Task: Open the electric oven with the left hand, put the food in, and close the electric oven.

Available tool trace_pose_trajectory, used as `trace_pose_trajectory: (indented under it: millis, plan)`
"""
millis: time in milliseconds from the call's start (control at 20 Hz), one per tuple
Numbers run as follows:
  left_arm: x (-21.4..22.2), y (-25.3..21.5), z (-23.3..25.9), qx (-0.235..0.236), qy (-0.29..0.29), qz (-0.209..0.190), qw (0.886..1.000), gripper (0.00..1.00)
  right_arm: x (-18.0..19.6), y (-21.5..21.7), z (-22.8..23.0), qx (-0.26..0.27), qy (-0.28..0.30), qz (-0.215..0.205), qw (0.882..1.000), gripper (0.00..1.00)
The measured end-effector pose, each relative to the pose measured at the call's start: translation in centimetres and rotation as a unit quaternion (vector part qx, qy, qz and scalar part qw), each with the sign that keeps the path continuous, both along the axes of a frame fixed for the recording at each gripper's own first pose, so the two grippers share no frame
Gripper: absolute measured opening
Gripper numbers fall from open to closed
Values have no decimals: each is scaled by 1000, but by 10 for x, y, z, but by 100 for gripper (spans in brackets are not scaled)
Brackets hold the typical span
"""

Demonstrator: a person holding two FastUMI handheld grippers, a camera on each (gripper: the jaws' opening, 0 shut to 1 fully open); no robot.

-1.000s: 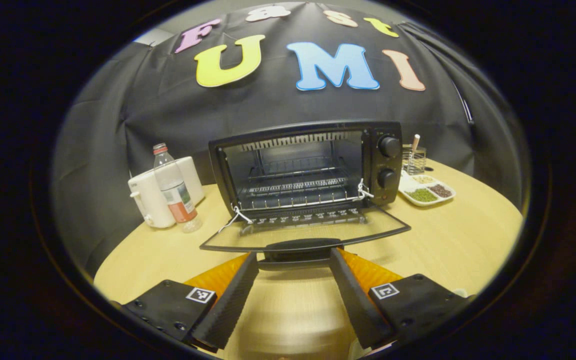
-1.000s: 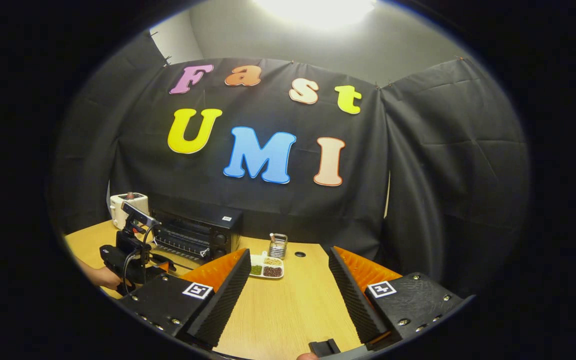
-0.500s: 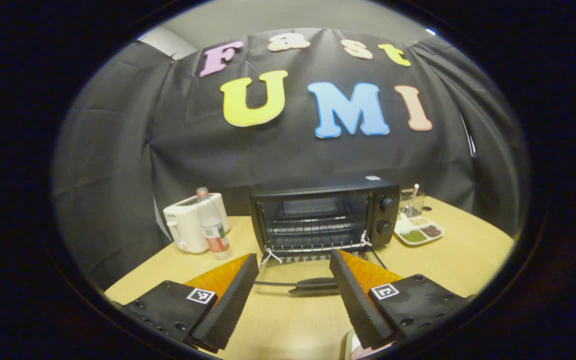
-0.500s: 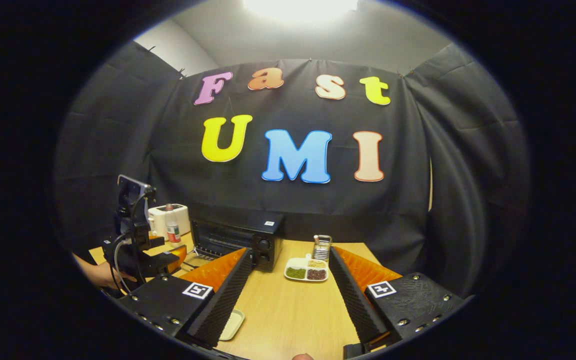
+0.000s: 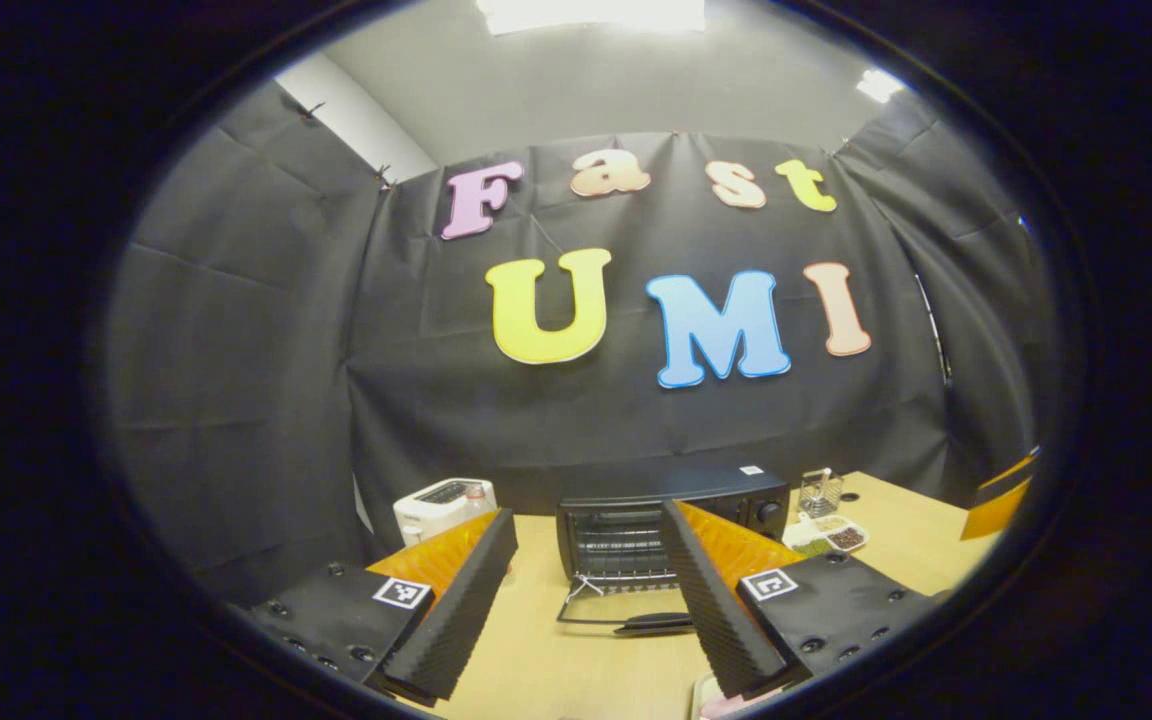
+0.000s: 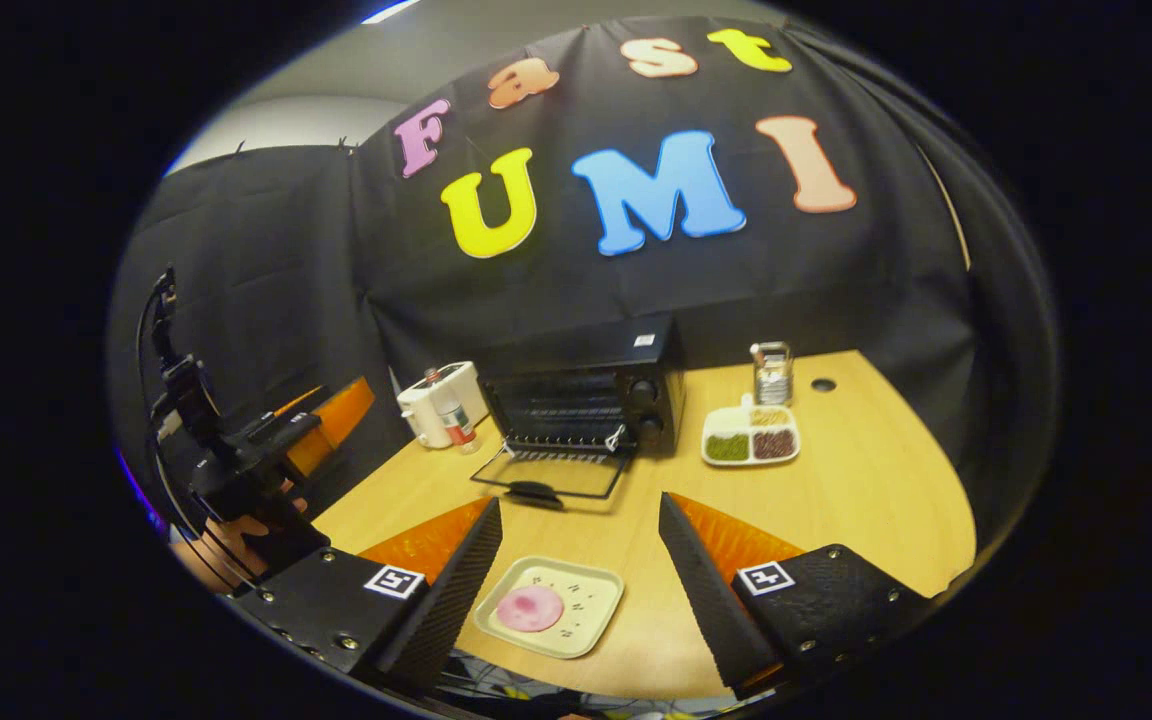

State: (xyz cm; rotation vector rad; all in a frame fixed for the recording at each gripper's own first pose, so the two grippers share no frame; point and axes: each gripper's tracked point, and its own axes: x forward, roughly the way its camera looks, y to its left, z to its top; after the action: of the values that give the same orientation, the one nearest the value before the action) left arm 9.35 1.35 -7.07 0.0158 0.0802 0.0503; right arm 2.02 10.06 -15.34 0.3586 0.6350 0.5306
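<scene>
1. Right gripper view: the right gripper (image 6: 576, 580) hangs above the near edge of the wooden table (image 6: 866, 500), its fingers spread wide and holding nothing.
2. Between those fingers, down on the table, lies a pale square plate (image 6: 576, 620) with a round pink piece of food (image 6: 530, 608) on its left half (no finger touches plate or food).
3. Farther back stands the black electric oven (image 6: 591, 400), its long axis running left to right along the cloth wall and its mouth facing the near edge of the table.
4. Its glass door (image 6: 551, 475) is folded down flat onto the table, the handle (image 6: 533, 493) at the near end, pointing toward the plate.
5. Beside the oven: a white toaster (image 6: 436, 400) and a small bottle (image 6: 455, 426) on the left, a divided tray of beans (image 6: 751, 440) and a wire holder (image 6: 772, 372) on the right.
6. At the left edge, a hand (image 6: 226, 540) holds the left gripper (image 6: 311, 440) well clear of the oven.
7. Left gripper view: the left gripper (image 5: 586, 590) is likewise open and empty, aimed at the oven front from well back.
</scene>
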Motion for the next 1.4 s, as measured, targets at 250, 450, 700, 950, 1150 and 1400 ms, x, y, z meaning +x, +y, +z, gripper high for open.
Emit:
trace_pose_trajectory:
  millis: [250,450,700,950,1150,1400]
  plan:
    - [-29,24,22,-1,-14,30,999,100,-18,33,-45,74,155,73,982,98]
    - [-46,39,25,13,-11,45,999,100,-27,47,-76,126,276,99,948,98]
    - [-62,56,25,7,-7,66,998,100,-28,58,-123,134,369,94,915,98]
    - [-76,78,20,6,-2,93,996,100,-36,58,-163,89,414,97,901,95]
    - [-83,95,9,6,11,110,994,100,-46,57,-183,56,427,109,896,95]
    - [-84,109,5,-1,17,123,992,100,-44,50,-204,9,432,86,898,50]
